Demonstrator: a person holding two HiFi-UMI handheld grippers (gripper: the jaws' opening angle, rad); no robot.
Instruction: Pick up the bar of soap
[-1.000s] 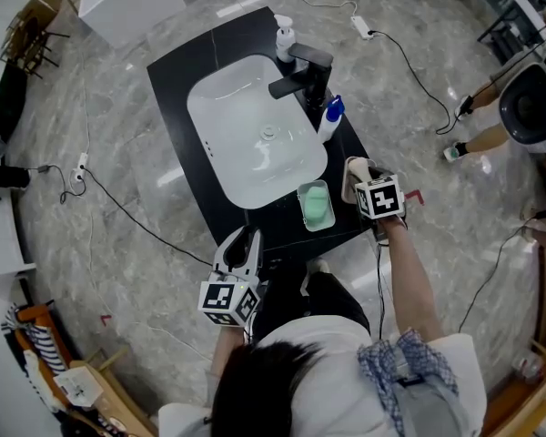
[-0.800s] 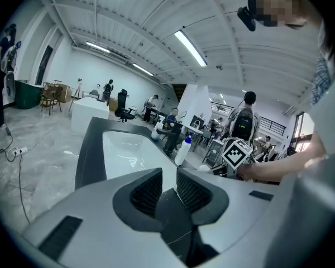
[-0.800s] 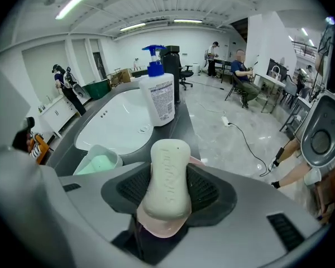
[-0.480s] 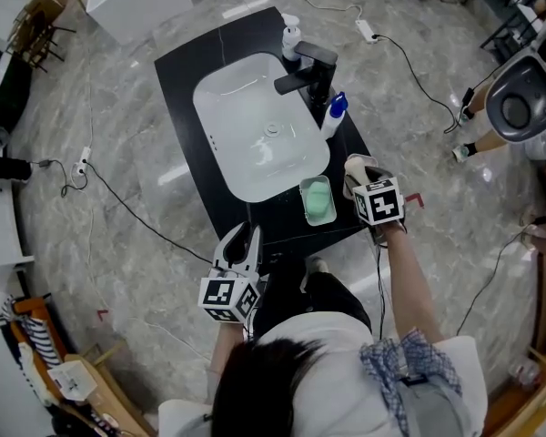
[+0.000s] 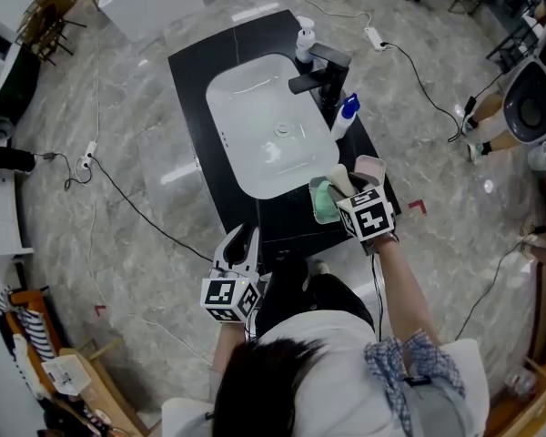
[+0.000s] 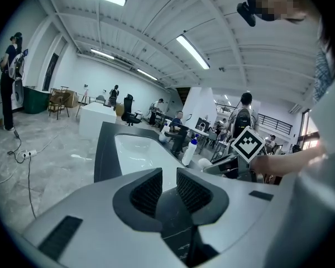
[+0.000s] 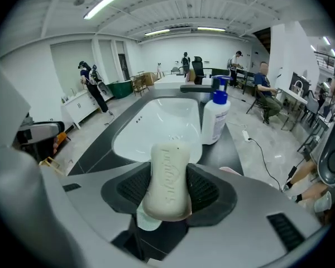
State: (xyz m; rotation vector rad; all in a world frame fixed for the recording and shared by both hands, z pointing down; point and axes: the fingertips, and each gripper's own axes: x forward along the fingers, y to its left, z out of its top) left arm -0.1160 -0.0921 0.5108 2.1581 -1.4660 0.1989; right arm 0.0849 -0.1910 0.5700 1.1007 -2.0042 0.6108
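Swung in from the desk's right edge over the past second, the right gripper (image 7: pixel 168 190) now hangs over the green soap dish (image 5: pixel 319 207), its fingers (image 7: pixel 133 190) pinching the cream bar of soap (image 7: pixel 167 175) upright by its two broad faces, with a pale sliver of the dish showing just beneath it. Nearest the camera, the person's dark-haired head and white shirt fill the bottom of the head view, a plaid sleeve on the right shoulder and the bare right forearm (image 5: pixel 401 280) reaching forward to the gripper's marker cube. At the person's left side, the left gripper (image 5: pixel 243 242) is held low at the near edge of the black desk (image 5: pixel 197 89), aimed along the desk, its fingers a narrow gap apart with nothing between them. A pink item (image 5: pixel 371 167) lies just right of the dish at the desk's edge. Beyond it the white basin (image 5: pixel 255 126) takes up most of the desk top, with a black faucet (image 5: pixel 318 69) at its far right, a blue-capped bottle (image 5: pixel 345 116) beside the faucet and a white pump bottle (image 5: pixel 304 42) behind it. Around the desk lies a grey marbled floor (image 5: pixel 118 208) crossed by black cables, a white power strip (image 5: pixel 375 36) lying past the far end. Both gripper views show a bright white hall with strip lights overhead and several people standing or seated at tables in the distance.
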